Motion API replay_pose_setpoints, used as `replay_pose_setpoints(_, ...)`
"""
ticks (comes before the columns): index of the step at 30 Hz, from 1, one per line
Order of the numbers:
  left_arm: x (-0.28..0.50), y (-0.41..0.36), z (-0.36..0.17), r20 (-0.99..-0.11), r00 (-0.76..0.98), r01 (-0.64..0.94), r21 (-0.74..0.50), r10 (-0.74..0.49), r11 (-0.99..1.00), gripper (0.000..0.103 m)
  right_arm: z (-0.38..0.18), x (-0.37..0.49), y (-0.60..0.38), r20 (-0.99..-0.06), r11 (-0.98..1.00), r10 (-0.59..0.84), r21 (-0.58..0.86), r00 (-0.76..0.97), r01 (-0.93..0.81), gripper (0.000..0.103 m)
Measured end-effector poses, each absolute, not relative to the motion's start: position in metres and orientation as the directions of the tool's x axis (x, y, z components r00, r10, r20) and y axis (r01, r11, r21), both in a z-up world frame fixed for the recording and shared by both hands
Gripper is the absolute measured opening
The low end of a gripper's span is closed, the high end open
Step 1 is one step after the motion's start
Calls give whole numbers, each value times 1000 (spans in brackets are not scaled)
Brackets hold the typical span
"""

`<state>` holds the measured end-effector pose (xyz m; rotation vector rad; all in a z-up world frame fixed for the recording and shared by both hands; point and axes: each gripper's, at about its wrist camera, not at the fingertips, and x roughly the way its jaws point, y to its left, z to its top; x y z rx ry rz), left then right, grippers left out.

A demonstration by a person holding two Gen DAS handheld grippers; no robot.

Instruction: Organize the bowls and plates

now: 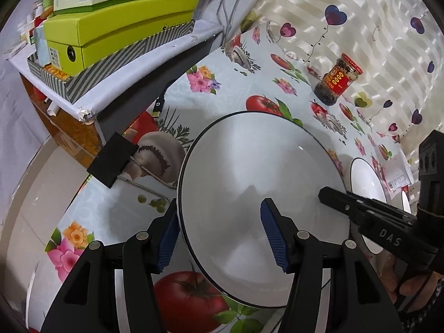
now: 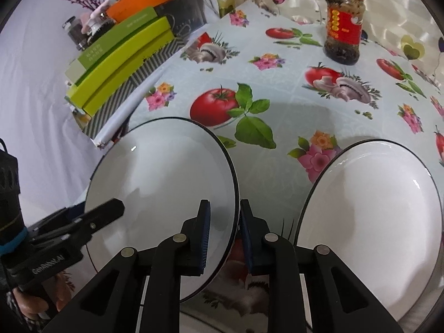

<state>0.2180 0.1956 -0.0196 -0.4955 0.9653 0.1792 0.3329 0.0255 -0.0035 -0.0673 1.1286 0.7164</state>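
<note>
Left wrist view: big white plate (image 1: 258, 194) w/ thin dark rim sits tilted over the veg-print tablecloth (image 1: 211, 91). Left gripper (image 1: 220, 238) straddles the plate's near-left rim, one blue pad outside the edge, the other over the plate's face; jaws stand apart, roughly mid-width, and whether the pads actually press the plate can't be told. Right gripper (image 1: 327, 195) comes in from the right, tip at the plate's right edge, a hand (image 1: 416, 285) behind it. A second white dish (image 1: 366, 183) peeks out just beyond that gripper. Jar (image 1: 337, 79) w/ red label stands further back near the heart-print curtain (image 1: 360, 14). Green boxes (image 1: 116, 27) are stacked on a shelf at upper left.

Right wrist view: right gripper (image 2: 223, 238) is clamped on the plate's (image 2: 166, 183) right rim, pads close together w/ the edge between them. Left gripper (image 2: 111, 208) reaches onto the plate's left side from the lower left. The dish (image 2: 374, 216) sits just right of the plate, apart from it, on the tablecloth (image 2: 277, 83). Jar (image 2: 344, 25) stands upright at the far end. Boxes (image 2: 122, 63) are at upper left.
</note>
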Motion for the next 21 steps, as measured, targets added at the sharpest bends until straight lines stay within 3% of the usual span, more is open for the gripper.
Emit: replay_pose_setpoints(21, 179, 153, 30, -795, 597, -266, -325, -110, 908, 58, 49, 272, -39, -804, 788, 522, 327, 284, -521, 20)
